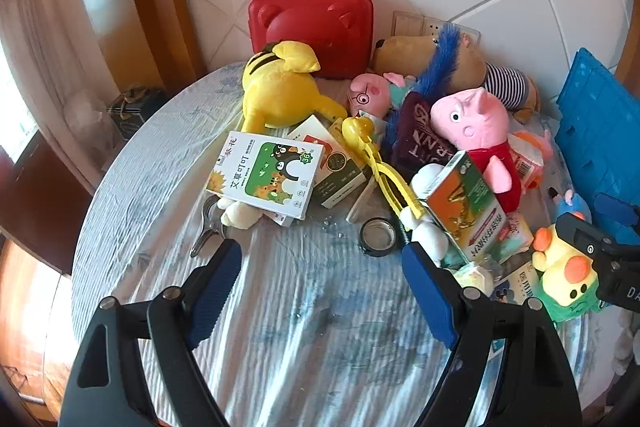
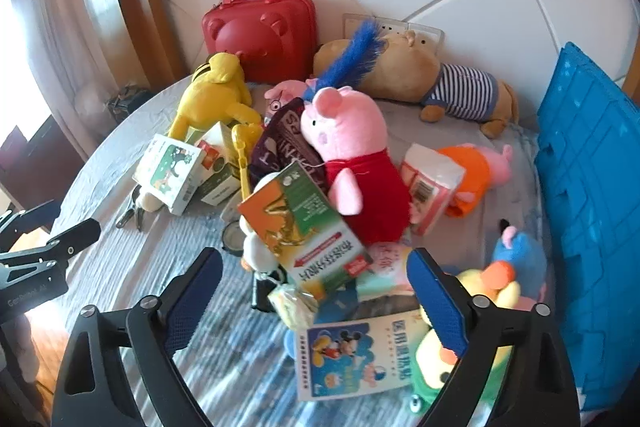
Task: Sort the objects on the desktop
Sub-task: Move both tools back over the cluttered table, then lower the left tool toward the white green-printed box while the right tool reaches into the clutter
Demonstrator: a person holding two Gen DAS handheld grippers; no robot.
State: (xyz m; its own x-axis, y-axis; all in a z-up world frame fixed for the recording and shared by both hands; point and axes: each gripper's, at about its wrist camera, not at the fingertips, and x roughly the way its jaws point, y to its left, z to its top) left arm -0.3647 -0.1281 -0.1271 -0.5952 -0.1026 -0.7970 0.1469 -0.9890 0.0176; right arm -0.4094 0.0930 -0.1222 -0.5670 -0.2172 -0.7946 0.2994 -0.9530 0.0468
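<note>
Clutter covers the tabletop (image 1: 304, 307): boxes and plush toys mixed at twelve o'clock. Your left tool (image 1: 322, 259) and right tool (image 2: 314, 271) gape empty; pick one item.

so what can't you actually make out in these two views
- White plush, left wrist view: mostly under the green-and-white box; kind unclear.
- Blue crate, right wrist view: cut off by the frame edge; contents unseen.
- Small print on the Mickey box, right wrist view: too small and blurred.
- Green and yellow plush, right wrist view: partly behind the right gripper's finger.
</note>
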